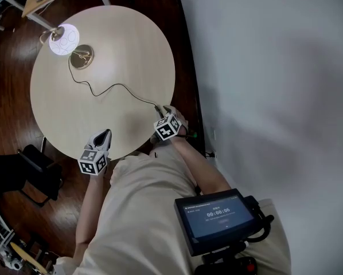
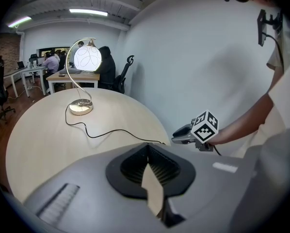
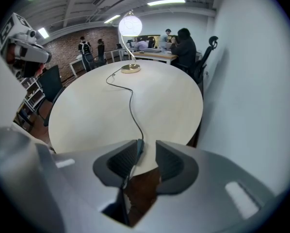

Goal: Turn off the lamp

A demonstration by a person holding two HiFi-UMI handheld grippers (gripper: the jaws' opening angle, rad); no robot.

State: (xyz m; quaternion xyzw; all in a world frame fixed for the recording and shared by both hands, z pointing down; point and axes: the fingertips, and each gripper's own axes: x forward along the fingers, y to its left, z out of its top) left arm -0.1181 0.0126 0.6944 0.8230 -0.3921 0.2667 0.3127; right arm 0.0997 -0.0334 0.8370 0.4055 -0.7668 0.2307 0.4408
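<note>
The lamp's globe [image 1: 63,39] glows white above its brass base [image 1: 81,57] at the far left of the round wooden table [image 1: 125,44]; the lit globe [image 2: 87,58] also shows in the left gripper view. A thin black cord [image 1: 111,87] runs from the base to the table's near right edge. There my right gripper [image 1: 163,112] points down, its jaws open around the cord's dark inline switch [image 3: 139,147], which lies by the left pad with a gap to the right pad. My left gripper [image 1: 105,134] hovers at the near edge, shut on nothing.
A white wall [image 1: 263,67] stands close to the table's right side. An office chair [image 1: 28,168] sits at the left near the table. Desks with seated people [image 3: 184,45] are beyond the table. A small screen [image 1: 217,215] hangs at my chest.
</note>
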